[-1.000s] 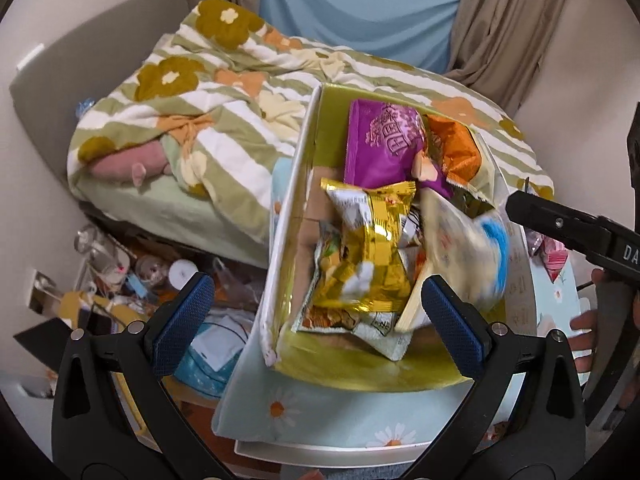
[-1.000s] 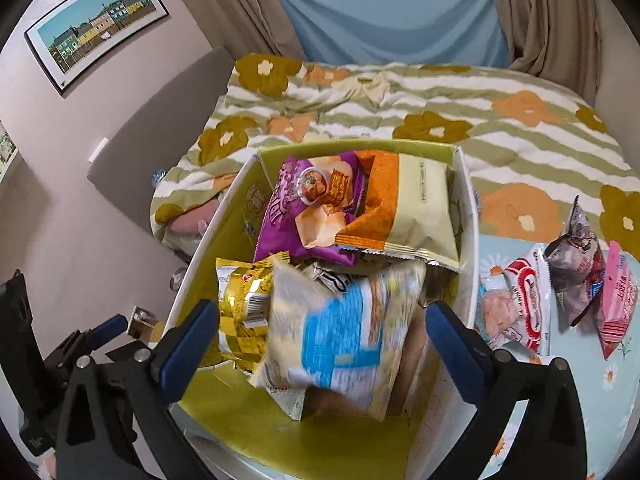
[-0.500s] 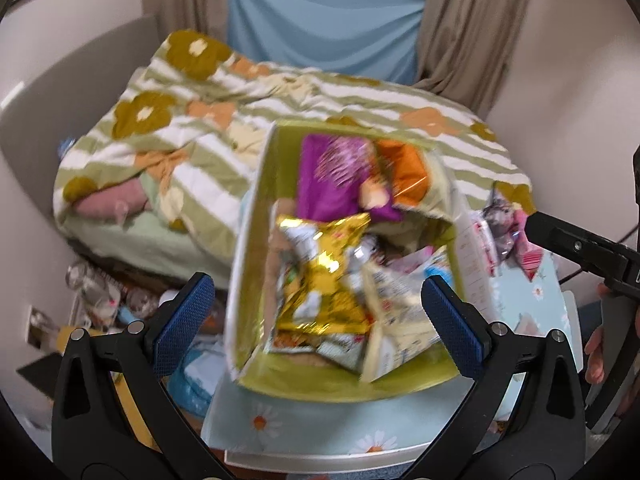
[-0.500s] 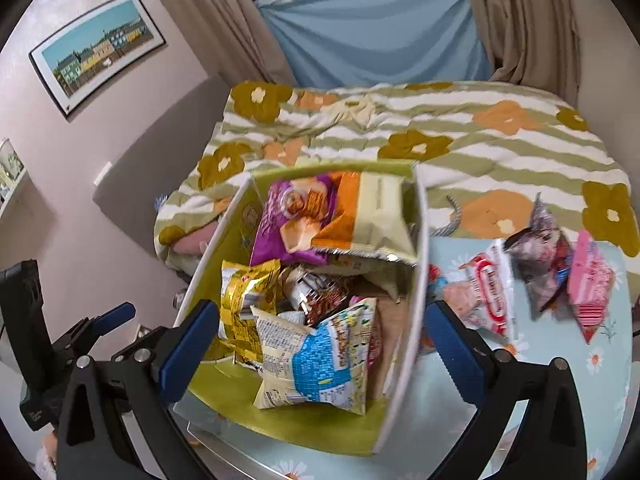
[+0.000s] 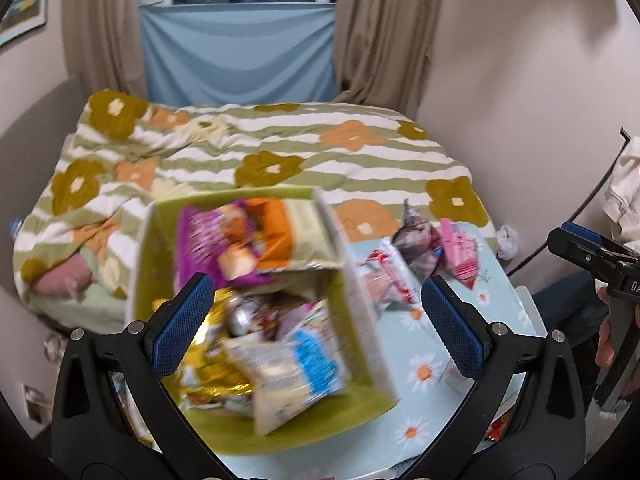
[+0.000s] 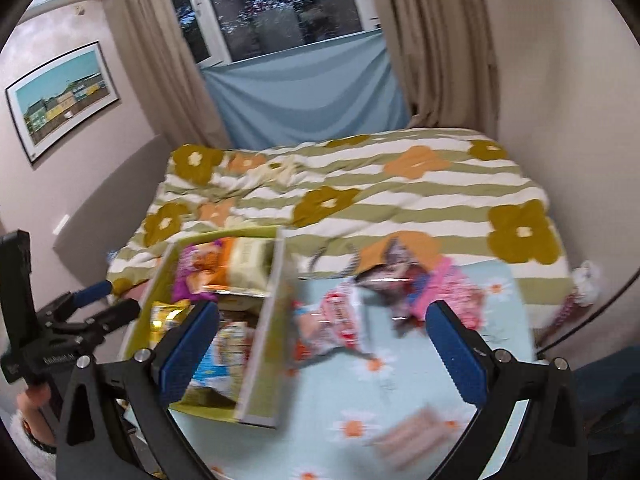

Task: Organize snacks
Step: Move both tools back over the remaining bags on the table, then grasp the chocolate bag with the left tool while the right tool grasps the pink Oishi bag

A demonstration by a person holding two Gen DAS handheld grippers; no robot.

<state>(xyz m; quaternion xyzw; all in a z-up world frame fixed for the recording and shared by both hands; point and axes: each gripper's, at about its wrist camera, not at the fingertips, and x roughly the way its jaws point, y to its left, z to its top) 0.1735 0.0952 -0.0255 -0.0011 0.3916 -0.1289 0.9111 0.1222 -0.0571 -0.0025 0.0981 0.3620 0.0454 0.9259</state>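
A table [image 5: 448,364] with a daisy-print cloth is set against a bed [image 5: 280,152] under a curtained window [image 6: 280,4]. A green box [image 5: 144,248] full of snack bags [image 5: 288,368] is seen at the table's left edge; loose packets [image 5: 420,248] are scattered at its far right corner. Compared with a second ago, both grippers are pulled back and raised, and the blue-and-white bag is left in the box. The left gripper [image 5: 316,324] and right gripper [image 6: 322,346] are spread wide, nothing held. Bare cloth is seen along the near right edge. Both views are blurred.
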